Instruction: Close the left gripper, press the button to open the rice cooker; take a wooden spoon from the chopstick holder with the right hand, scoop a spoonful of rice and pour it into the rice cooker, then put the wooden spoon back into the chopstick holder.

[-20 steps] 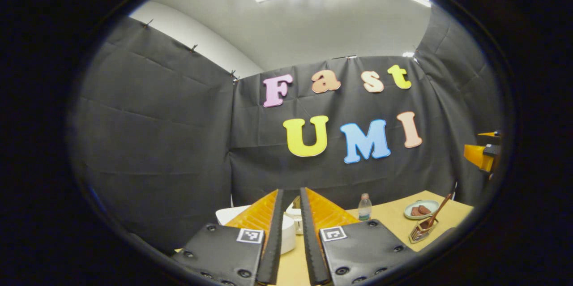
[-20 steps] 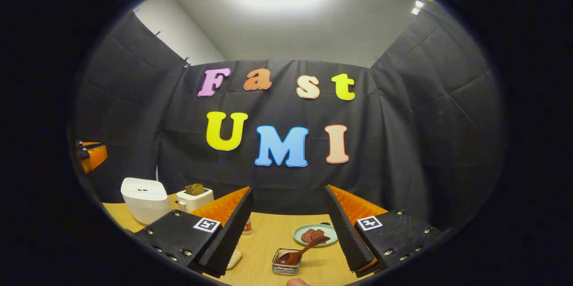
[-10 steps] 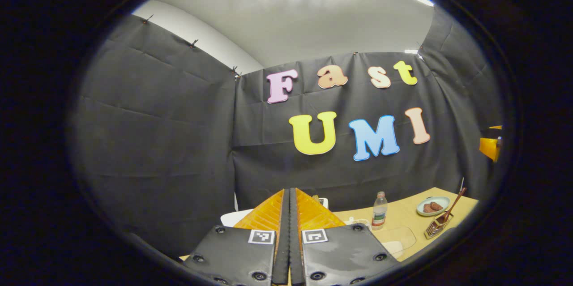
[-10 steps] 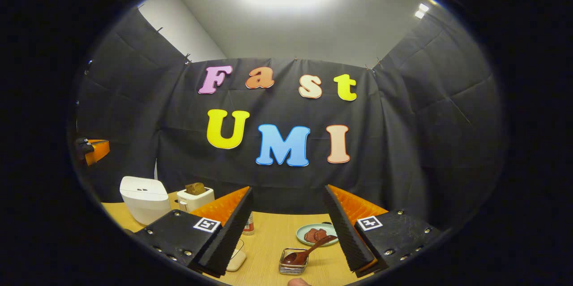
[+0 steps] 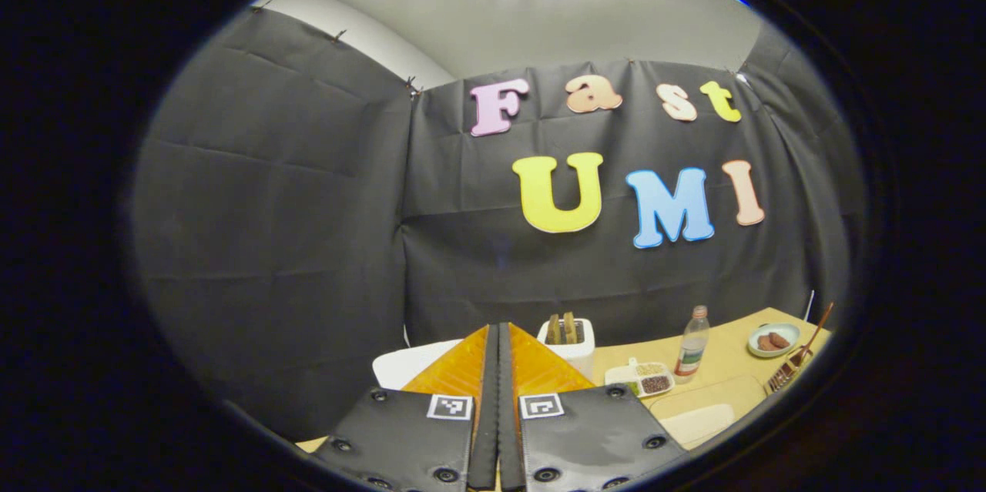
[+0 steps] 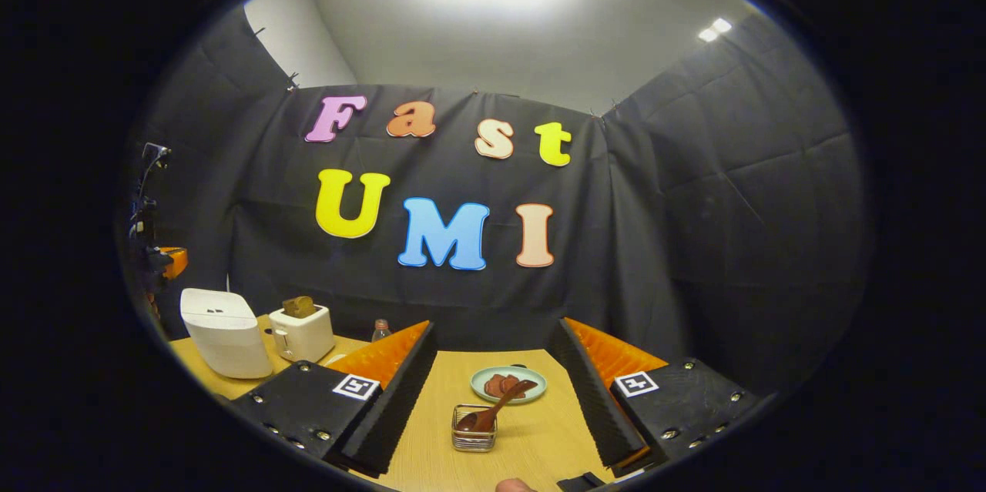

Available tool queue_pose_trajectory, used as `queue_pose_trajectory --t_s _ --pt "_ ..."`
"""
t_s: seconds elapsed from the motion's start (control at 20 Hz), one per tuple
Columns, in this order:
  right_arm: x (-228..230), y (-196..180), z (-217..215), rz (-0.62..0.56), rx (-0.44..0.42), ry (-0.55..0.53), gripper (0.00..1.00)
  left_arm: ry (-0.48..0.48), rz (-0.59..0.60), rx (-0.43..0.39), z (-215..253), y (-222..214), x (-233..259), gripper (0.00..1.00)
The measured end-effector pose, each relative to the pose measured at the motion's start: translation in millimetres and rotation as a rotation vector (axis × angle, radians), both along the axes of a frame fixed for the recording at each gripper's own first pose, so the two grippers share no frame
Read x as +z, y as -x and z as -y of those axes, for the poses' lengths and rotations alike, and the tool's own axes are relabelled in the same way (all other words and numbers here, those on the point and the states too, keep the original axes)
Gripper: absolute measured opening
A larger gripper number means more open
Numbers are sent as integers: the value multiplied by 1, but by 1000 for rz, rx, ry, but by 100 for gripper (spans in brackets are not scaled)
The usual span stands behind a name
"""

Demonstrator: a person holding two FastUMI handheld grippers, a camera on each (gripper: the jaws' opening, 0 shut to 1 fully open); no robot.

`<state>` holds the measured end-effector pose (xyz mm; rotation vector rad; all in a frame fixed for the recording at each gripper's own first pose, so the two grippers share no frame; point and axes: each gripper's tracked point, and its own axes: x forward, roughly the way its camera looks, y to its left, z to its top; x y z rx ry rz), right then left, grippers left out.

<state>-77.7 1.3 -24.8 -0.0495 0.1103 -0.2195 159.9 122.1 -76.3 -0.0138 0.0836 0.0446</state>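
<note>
Each handheld gripper carries two flat black plates studded with round screws, and each plate bears a small square black-and-white marker near its inner corner. On the left gripper [image 5: 498, 399] the ridged, wedge-shaped fingers [image 5: 539, 369] taper forward to a thin edge. The right gripper [image 6: 489, 392] has the same build, its fingers [image 6: 400, 392] faced with ribbed pads along the inner sides.

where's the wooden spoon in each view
Left gripper view: the wooden spoon leans out of the chopstick holder at the far right edge of the table.
Right gripper view: it is at bottom centre, between the open fingers, bowl down in the holder.
Shared landmark: the plate just behind it.
</note>
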Motion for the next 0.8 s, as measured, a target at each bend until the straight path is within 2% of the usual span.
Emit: queue_pose_trajectory --t_s 0.1,0.2,0.4,0.55,0.8 --pt "0 10 4 -14 -28 21 95 -11 -16 10 -10 -21 -17 6" --pt "-1 20 6 -28 -48 45 95 -22 -36 13 -14 -39 -35 8" --pt "-4 31 1 -59 -52 91 95 -27 -96 35 -22 -64 -77 9" --pt "-6 30 -9 -79 -42 82 95 -3 -156 35 -25 -77 -110 8" --pt "-1 30 -21 -65 -35 71 95 -21 -216 28 -29 -87 -135 8"
